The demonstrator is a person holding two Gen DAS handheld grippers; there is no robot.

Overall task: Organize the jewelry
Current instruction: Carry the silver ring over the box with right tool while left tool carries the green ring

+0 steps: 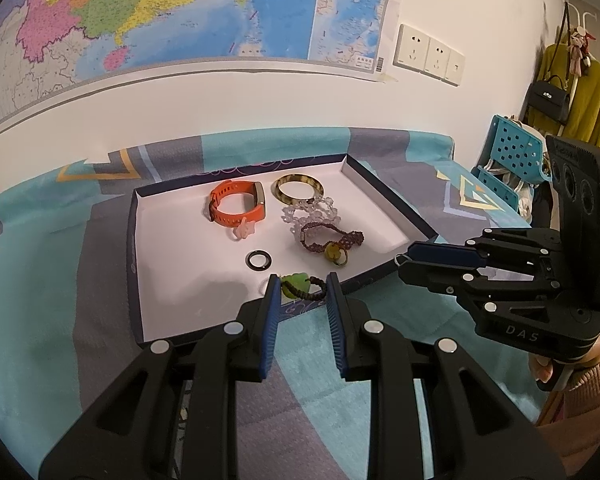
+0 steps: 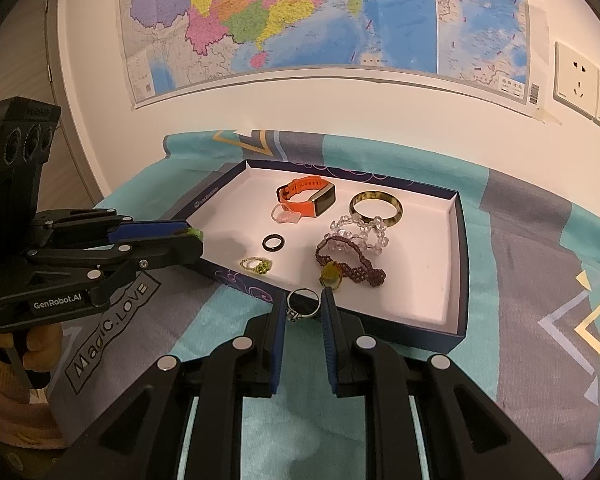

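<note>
A shallow box lid (image 1: 384, 196) (image 2: 462, 264) with a white inside lies on the cloth. In it lie an orange watch band (image 1: 238, 204) (image 2: 306, 196), a tortoise bangle (image 1: 299, 189) (image 2: 375, 205), a clear bead bracelet (image 1: 312, 214) (image 2: 360, 232), a maroon braided bracelet (image 1: 332, 240) (image 2: 354, 266), a black ring (image 1: 259, 260) (image 2: 274, 242), a pink ring (image 1: 244, 232) (image 2: 286, 214) and a small gold ring (image 2: 256, 266). My left gripper (image 1: 300, 286) (image 2: 192, 236) is shut on a green pendant with dark cord (image 1: 300, 286) over the lid's near edge. My right gripper (image 2: 303, 302) (image 1: 404, 262) is shut on a silver ring (image 2: 303, 304).
A patterned teal and grey cloth (image 1: 80, 248) (image 2: 540, 260) covers the table. A map (image 1: 180, 12) and wall sockets (image 1: 428, 54) are behind. A blue perforated chair (image 1: 512, 152) and hung clothes (image 1: 580, 92) stand to the right.
</note>
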